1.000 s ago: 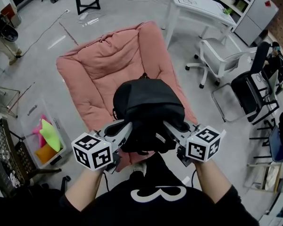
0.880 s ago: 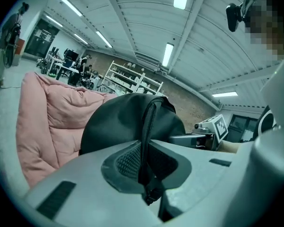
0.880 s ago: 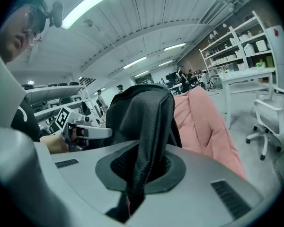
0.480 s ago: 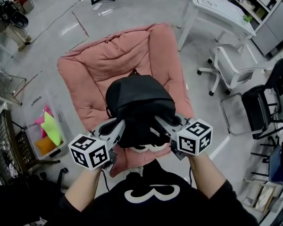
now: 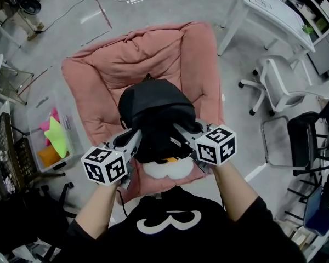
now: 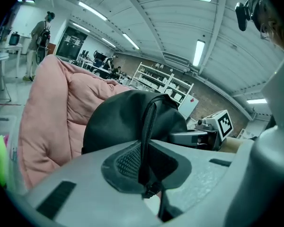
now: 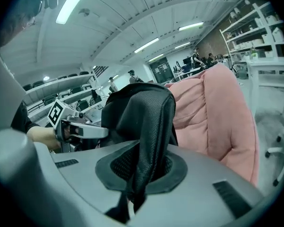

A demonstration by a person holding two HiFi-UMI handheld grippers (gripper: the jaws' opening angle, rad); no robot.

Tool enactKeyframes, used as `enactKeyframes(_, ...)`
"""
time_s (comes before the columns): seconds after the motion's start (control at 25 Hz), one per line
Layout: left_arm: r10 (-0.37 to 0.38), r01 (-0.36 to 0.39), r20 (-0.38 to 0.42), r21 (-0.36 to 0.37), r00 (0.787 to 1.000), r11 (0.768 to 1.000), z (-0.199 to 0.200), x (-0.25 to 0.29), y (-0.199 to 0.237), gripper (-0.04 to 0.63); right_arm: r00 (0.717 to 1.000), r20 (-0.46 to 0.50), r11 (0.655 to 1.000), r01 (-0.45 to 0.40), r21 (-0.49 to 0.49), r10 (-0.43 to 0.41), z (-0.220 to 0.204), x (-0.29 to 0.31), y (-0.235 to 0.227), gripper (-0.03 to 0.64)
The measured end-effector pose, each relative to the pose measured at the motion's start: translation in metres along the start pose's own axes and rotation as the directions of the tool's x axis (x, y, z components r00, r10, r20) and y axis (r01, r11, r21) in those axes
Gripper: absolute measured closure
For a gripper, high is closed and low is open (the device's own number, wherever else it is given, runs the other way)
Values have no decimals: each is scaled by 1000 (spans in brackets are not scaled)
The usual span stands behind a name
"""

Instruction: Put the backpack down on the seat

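Observation:
A black backpack point(image 5: 153, 114) hangs between my two grippers over the front half of a pink cushioned seat point(image 5: 115, 64). My left gripper point(image 5: 132, 142) is shut on a thin black strap point(image 6: 147, 136) of the backpack at its left side. My right gripper point(image 5: 182, 132) is shut on a wide mesh shoulder strap point(image 7: 146, 141) at its right side. In the left gripper view the backpack point(image 6: 128, 117) sits in front of the pink cushion point(image 6: 47, 108). Below the bag a white and orange object point(image 5: 165, 167) shows; I cannot tell what it is.
A clear bin point(image 5: 49, 141) with bright green, pink and orange things stands left of the seat. A white table point(image 5: 274, 15) and white chair point(image 5: 279, 86) are at the right, with a black chair point(image 5: 310, 141) behind. A dark mesh basket point(image 5: 5, 169) is at the far left.
Both grippers and the backpack have moved forward and down over the pink seat. The bag now covers more of the seat's front. Both grips stay the same.

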State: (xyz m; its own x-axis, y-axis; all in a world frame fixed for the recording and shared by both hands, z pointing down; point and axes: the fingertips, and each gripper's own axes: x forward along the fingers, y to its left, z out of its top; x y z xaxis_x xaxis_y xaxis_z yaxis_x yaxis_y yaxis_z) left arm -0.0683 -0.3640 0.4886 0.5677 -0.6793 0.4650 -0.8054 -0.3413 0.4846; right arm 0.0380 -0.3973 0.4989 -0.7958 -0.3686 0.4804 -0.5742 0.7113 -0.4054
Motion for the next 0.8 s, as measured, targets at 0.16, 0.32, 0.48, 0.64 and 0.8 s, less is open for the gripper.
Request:
enactKeyframes(0.16, 23, -23, 5, 3, 1000, 1000, -5, 22, 21, 565, 1000, -23, 1000, 2, 10, -2, -7, 24, -22, 586)
enactKeyframes(0.32, 38, -38, 7, -2, 999, 999, -10, 45, 47, 565, 999, -54, 1000, 6, -13, -7, -14, 49, -43, 586)
enactKeyframes(0.48, 77, -77, -12, 0, 997, 997, -19, 64, 76, 565, 996, -88, 1000, 27, -13, -28, -24, 79, -60, 586)
enactKeyframes(0.64, 111, -111, -14, -9, 994, 994, -22, 78, 98, 565, 991, -125, 998, 51, -35, -55, -28, 103, -74, 584)
enactKeyframes(0.8, 128, -130, -29, -69, 991, 989, -24, 86, 117, 565, 983, -151, 994, 102, -31, -106, -29, 123, -85, 566)
